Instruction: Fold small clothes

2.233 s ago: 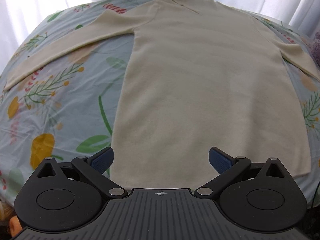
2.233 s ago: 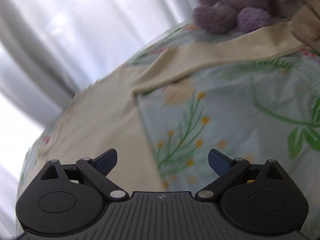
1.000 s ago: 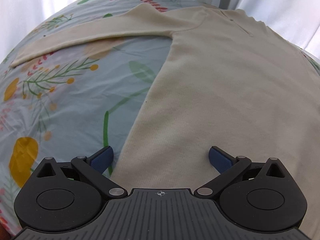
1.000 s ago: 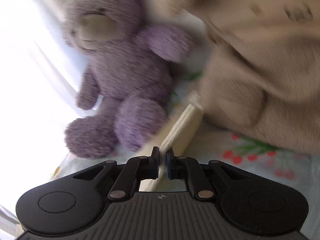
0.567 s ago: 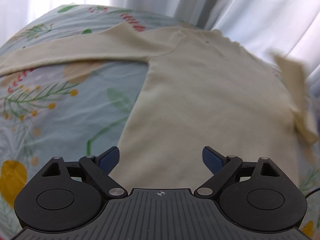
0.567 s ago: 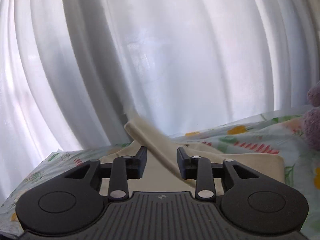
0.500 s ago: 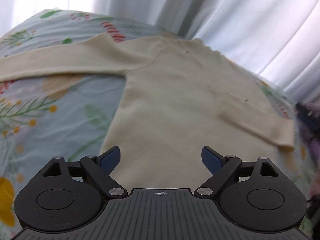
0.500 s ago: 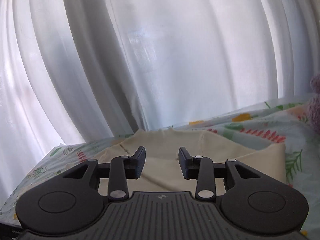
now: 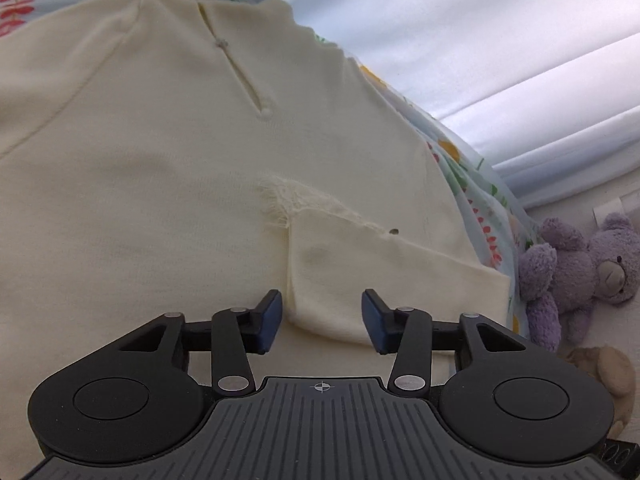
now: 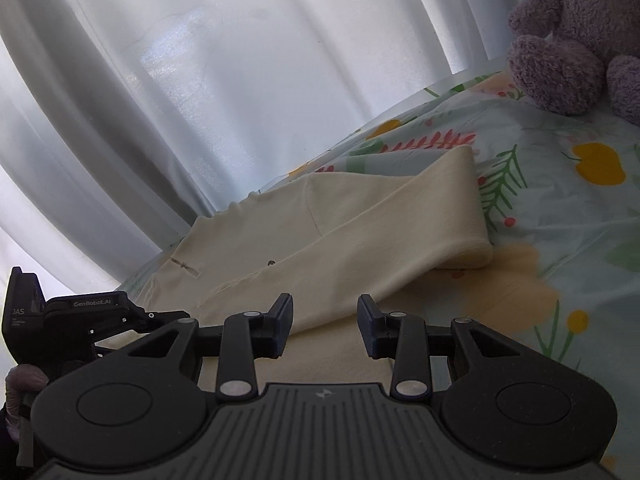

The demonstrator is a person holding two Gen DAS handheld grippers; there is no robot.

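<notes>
A cream long-sleeved top [image 9: 152,168] lies flat on the floral bedsheet [image 10: 560,208]. Its right sleeve [image 10: 400,240] is folded across the body; the frayed cuff [image 9: 292,200] rests near the chest below the neck slit [image 9: 244,76]. My left gripper [image 9: 322,320] is open and empty, its jaws standing either side of the sleeve's cuff end, low over the cloth. My right gripper [image 10: 324,328] is open and empty, just above the folded sleeve. The left gripper also shows in the right wrist view [image 10: 80,320].
A purple teddy bear [image 9: 580,268] sits at the right side of the bed, also in the right wrist view [image 10: 572,36]. A beige plush toy [image 9: 604,372] lies beside it. White curtains [image 10: 200,80] hang behind the bed.
The right gripper took the sleeve cuff near the teddy, carried it over the body and let go. The left gripper moved forward to the chest and narrowed its jaws around the cuff end.
</notes>
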